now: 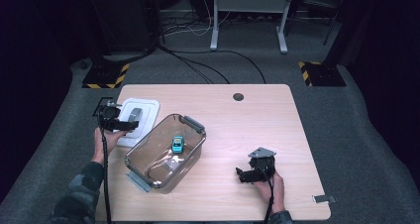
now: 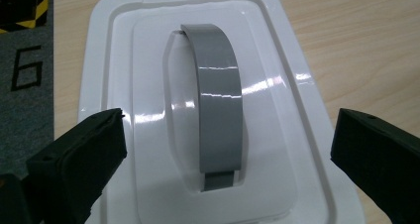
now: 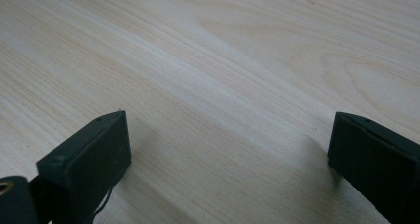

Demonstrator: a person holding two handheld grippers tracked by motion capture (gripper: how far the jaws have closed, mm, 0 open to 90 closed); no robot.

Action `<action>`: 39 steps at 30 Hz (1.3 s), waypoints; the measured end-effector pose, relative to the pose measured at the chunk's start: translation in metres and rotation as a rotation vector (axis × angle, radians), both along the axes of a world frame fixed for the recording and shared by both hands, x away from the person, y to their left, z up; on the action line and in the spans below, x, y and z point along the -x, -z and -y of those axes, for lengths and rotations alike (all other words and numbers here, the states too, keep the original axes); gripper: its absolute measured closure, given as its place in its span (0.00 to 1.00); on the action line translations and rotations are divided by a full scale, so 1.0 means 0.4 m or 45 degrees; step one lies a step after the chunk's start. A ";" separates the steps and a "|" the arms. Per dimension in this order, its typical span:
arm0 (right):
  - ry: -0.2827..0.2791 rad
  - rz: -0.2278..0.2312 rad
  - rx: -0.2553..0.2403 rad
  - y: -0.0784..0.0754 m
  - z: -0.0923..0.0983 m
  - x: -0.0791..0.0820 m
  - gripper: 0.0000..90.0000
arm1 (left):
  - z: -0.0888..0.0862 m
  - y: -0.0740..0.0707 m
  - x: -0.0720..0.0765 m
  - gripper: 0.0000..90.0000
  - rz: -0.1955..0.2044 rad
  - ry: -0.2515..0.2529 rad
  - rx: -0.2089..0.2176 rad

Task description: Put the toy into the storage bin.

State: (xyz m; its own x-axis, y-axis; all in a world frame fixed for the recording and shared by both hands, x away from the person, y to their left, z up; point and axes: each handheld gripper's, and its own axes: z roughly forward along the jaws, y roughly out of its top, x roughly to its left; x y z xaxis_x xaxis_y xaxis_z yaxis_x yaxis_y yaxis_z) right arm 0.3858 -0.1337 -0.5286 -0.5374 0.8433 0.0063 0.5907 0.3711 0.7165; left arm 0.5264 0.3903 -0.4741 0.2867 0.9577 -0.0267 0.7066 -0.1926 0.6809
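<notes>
A white plastic lid [image 1: 140, 119] with a grey handle [image 1: 135, 114] lies flat on the table at the left. In the left gripper view the lid [image 2: 148, 75] and its grey handle [image 2: 216, 100] sit between and beyond my open jaws. My left gripper [image 1: 130, 127] hovers open at the lid's near edge. A clear plastic bin [image 1: 148, 169] with grey latches stands in the middle, holding a small teal toy car [image 1: 178, 144]. My right gripper [image 1: 243, 175] rests open on the bare wood right of the bin, with nothing between its jaws [image 3: 225, 159].
The wooden table [image 1: 247, 120] has a round cable hole [image 1: 238, 96] at the back and a small grey tag [image 1: 324, 199] near its front right corner. Grey carpet, cables and yellow-black stand bases surround the table.
</notes>
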 end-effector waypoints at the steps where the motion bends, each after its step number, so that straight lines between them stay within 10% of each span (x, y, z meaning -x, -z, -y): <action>1: 0.003 0.000 -0.001 0.000 0.000 0.000 0.02 | 0.003 0.006 -0.004 0.04 0.002 -0.008 -0.006; 14: 0.004 0.000 -0.002 0.000 0.000 0.000 0.02 | -0.011 0.062 -0.038 0.33 0.007 -0.109 0.022; 28: 0.004 0.001 -0.003 0.000 0.000 0.000 0.03 | 0.046 0.063 -0.048 0.72 0.082 -0.084 -0.141; 39: -0.001 0.005 0.000 0.000 0.001 -0.001 0.03 | 0.026 0.040 -0.033 0.74 0.101 -0.053 -0.073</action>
State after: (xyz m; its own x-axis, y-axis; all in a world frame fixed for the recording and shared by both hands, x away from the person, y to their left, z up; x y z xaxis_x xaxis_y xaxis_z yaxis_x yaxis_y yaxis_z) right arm 0.3860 -0.1340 -0.5286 -0.5379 0.8430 0.0040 0.5877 0.3716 0.7187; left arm 0.5395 0.3801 -0.4899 0.2457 0.9681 0.0499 0.6589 -0.2045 0.7238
